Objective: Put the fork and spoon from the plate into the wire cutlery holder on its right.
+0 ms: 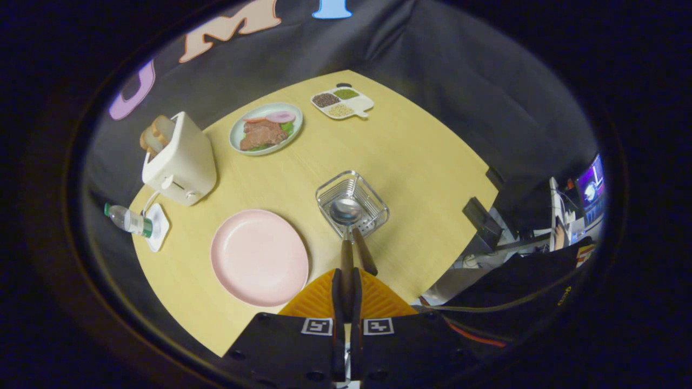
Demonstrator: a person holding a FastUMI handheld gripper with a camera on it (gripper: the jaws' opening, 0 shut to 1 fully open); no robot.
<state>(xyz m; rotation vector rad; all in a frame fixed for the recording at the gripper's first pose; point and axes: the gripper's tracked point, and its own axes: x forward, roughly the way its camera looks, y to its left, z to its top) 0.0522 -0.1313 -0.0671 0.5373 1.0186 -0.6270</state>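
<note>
Where the bench (pixel 411 162) meets the booth wall on the left, one bottle (pixel 127 220) lies on its side, its base partly over a white coaster (pixel 158 227). Next comes one toaster (pixel 181 162) with two bread slices (pixel 158 134) poking from the top; their lower halves are hidden inside. One pink plate (pixel 258 257) sits bare near the fingers, its near rim cut off by the hand-held gripper (pixel 346 281). Beyond it one green plate (pixel 266 128) carries meat and vegetables, too small to sort out. One divided tray (pixel 342 102) with three compartments of grains lies farther right. The fingers are pressed together on the handle of one spoon (pixel 346 216), whose bowl hangs over the rim of the wire holder (pixel 352 203), just ahead of the fingers and right of the pink plate. A second brown handle (pixel 365 254) leans out of the holder beside the spoon; its head is hidden, so I cannot tell it is the fork.
</note>
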